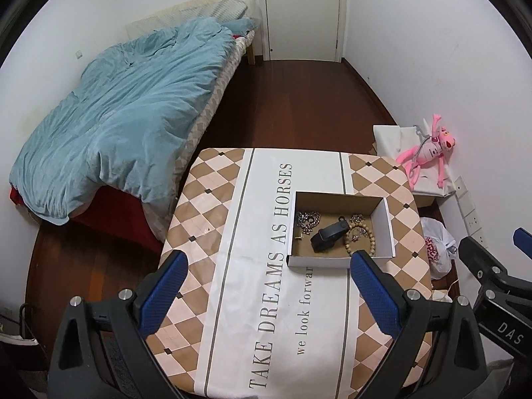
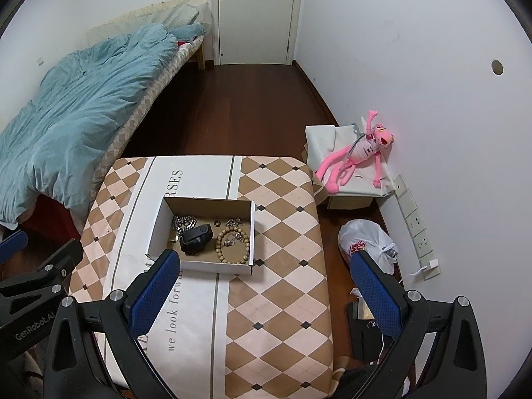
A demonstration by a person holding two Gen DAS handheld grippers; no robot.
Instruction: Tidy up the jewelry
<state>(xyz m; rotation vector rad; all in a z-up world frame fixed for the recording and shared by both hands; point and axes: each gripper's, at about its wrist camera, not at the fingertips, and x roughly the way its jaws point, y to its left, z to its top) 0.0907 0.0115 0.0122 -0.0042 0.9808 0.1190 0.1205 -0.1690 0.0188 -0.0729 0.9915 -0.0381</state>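
Both grippers, left (image 1: 266, 286) and right (image 2: 262, 286), released, empty. Ahead of fingers: box (image 2: 251, 232); chain (image 2: 184, 222) and beads (image 2: 232, 244) crowded, could snag and lift together.

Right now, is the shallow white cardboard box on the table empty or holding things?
Holding things: the white cardboard box contains a wooden bead bracelet and silver chain.

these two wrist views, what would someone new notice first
The open cardboard box on the checkered table draws the eye: inside lie a wooden bead bracelet, a silver chain and a black case. A pink plush toy sprawls on a white box by the right wall, and a rumpled blue duvet covers the bed on the left. Both tools, left and right, hover open and empty.
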